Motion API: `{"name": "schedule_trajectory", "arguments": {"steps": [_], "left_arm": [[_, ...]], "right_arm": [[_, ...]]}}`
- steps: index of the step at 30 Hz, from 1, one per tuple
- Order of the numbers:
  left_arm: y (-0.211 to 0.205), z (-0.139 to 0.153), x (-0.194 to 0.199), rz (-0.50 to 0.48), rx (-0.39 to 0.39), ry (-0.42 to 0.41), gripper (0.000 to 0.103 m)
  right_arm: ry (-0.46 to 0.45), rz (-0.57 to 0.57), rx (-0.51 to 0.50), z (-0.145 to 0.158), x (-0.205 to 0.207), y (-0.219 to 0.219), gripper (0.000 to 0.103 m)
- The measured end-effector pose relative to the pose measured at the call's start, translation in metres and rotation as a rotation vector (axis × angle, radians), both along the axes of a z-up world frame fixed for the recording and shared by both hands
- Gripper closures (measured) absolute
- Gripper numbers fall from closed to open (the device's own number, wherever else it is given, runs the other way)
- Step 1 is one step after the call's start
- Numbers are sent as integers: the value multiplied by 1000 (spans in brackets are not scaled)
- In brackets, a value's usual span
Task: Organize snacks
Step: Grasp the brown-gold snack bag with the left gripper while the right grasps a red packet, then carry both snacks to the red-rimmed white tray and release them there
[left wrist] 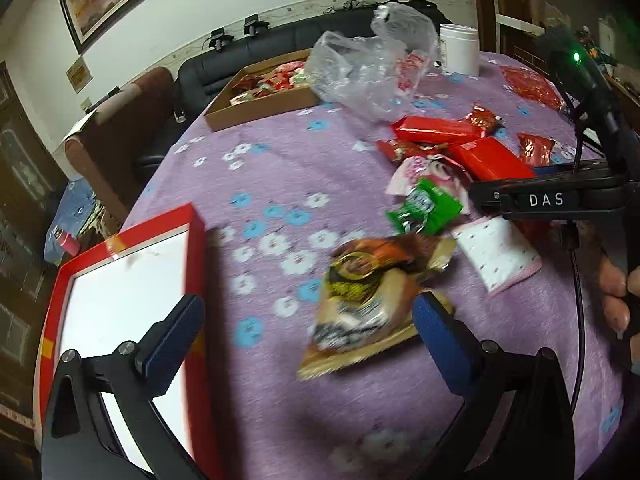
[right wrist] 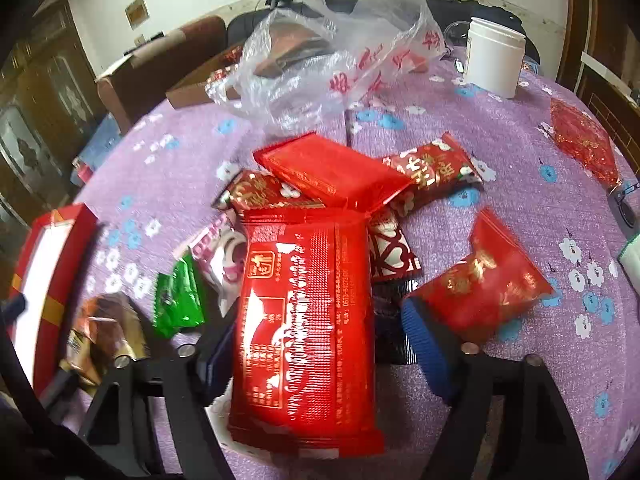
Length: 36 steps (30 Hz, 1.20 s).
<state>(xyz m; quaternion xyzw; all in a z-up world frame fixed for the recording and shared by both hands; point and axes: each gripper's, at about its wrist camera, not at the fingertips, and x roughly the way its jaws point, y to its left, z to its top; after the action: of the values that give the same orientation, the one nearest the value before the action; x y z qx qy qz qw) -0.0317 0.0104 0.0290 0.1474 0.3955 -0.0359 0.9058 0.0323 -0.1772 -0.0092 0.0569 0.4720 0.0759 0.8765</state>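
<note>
Purple flowered tablecloth (left wrist: 304, 168) covers the whole working surface. Snacks lie in a loose pile at its middle: two long red packets (right wrist: 308, 320), several smaller red packets (right wrist: 480, 284), a green sachet (left wrist: 428, 206), a pink-and-white one (left wrist: 420, 172) and a white spotted pouch (left wrist: 496, 256).

Left gripper (left wrist: 308, 336) stands wide open above the cloth. A brown-and-gold snack bag (left wrist: 368, 300), blurred, lies between its jaws against the right pad; no squeeze is visible. Its left finger overhangs a red-rimmed tray (left wrist: 120, 304) with a white floor, set at the table's near left edge.

Right gripper (right wrist: 316, 340) is partly open, straddling the nearest long red packet. The left pad is at the packet's side, the right pad stands clear; whether it is gripped I cannot tell.

Obstructions at the far side: a crumpled clear plastic bag (left wrist: 372, 68), a cardboard tray (left wrist: 260, 104) holding more sweets, and a white jar (left wrist: 460, 48). A red mesh bag (right wrist: 580, 140) lies near the right edge.

Open cloth remains between the red-rimmed tray and the pile.
</note>
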Motion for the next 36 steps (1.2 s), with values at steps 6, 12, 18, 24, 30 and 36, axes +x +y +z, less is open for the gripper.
{"name": "schedule_trajectory", "arguments": {"steps": [6,12,18,24,30,36], "left_arm": [[-14,-10,16,-18,-69,55,0],[-15,-25,23,-20,-113,93,0],[-8,-26,26,-19,-223,110,38],[-3,-24,22,6,-221,102,45],[10,-13,13,48,-188,67,45],[33,23,-9,83,-175,-46,45]], "right_arm": [[4,-4,102,6,3,-11,43],[2,-8,95,6,4,-9,45],[5,-13,104,4,4,-9,44],[3,-16,87,5,2,-7,46],[-11,-13,99,6,0,-6,51],[-37,2,134,10,-2,-7,52]]}}
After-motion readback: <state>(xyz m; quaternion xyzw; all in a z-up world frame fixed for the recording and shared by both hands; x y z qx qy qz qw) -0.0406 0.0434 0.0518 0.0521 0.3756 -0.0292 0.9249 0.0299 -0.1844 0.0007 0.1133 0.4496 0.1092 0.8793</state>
